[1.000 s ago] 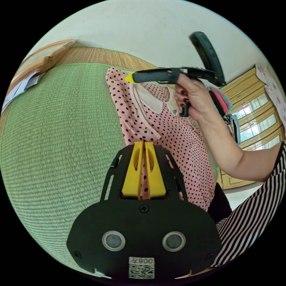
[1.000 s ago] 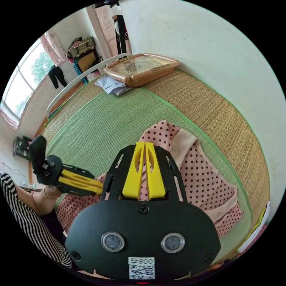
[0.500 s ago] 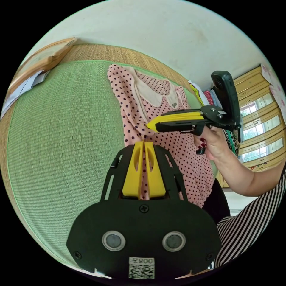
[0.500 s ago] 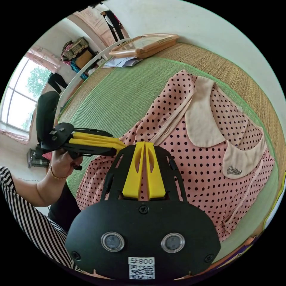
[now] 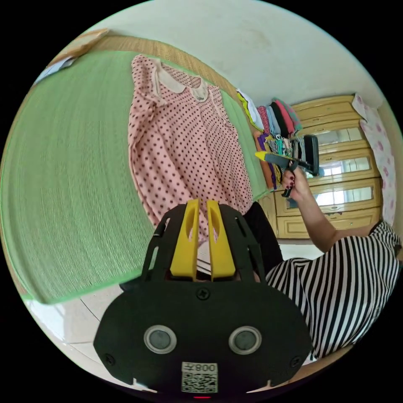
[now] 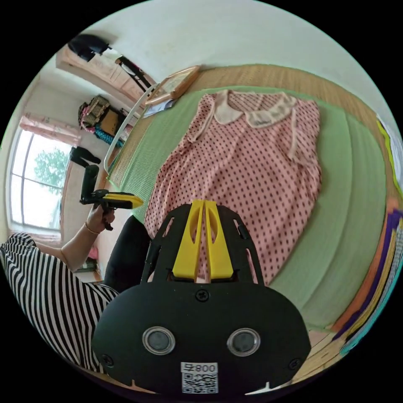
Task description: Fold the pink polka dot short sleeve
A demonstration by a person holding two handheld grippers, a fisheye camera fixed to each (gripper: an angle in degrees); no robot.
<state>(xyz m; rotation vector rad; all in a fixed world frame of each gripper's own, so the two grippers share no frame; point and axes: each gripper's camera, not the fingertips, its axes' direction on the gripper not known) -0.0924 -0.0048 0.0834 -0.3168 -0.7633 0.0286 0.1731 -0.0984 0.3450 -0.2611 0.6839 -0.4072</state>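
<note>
With the pink polka dot short sleeve (image 6: 247,168) spread flat on the green mat (image 6: 352,201), untouched, the slightly parted left tool (image 5: 202,205) and closed, empty right tool (image 6: 204,205) are best brought to one side edge, opened and clamped there.

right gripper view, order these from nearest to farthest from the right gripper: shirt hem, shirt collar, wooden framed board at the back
1. Hem of the pink polka dot shirt, just past the right gripper, at the mat's near edge.
2. Collar, at the shirt's far end.
3. Wooden framed board, beyond the collar, by the wall.
</note>
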